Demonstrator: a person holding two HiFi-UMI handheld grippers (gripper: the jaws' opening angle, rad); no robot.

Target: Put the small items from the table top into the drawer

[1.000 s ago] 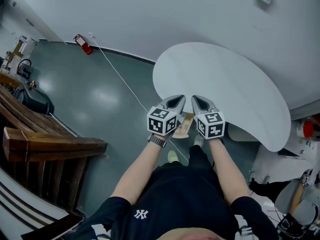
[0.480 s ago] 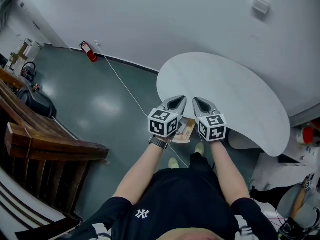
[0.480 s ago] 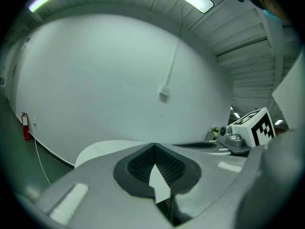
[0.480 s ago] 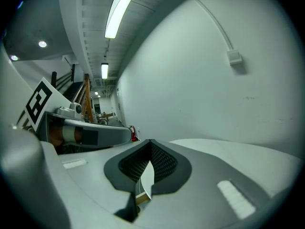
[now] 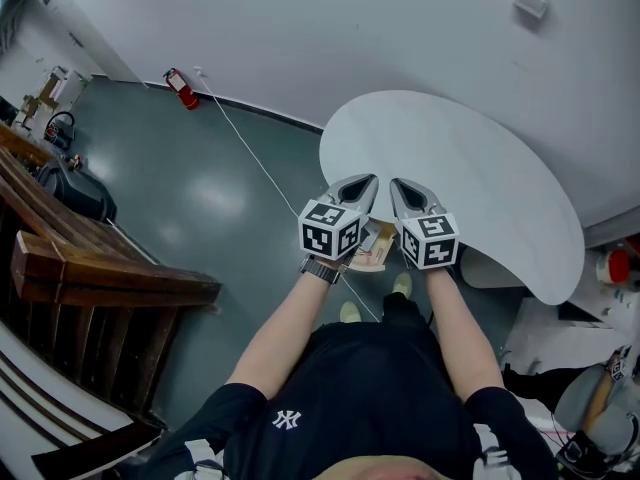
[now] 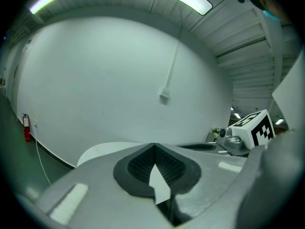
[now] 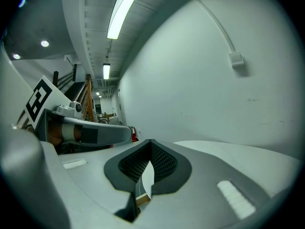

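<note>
A white, rounded table (image 5: 480, 173) stands against the wall, and its top shows as a plain white surface. My left gripper (image 5: 366, 182) and right gripper (image 5: 402, 186) hover side by side over its near edge, both pointing towards the wall. Each is shut with nothing between its jaws. In the left gripper view the left gripper (image 6: 153, 145) has its ribbed pads meeting at the tip, with the right gripper's marker cube (image 6: 252, 128) beside it. The right gripper (image 7: 150, 141) looks the same in its own view. A light wooden drawer-like box (image 5: 371, 250) shows below, between the two marker cubes.
Grey-green floor lies left of the table, with a red fire extinguisher (image 5: 181, 85) and a white cable (image 5: 250, 158). Wooden stairs (image 5: 110, 280) and a black bag (image 5: 78, 194) stand at the left. Clutter and a red object (image 5: 613, 264) sit at the right.
Both grippers have risen a little together, still shut and side by side. The view has shifted slightly.
</note>
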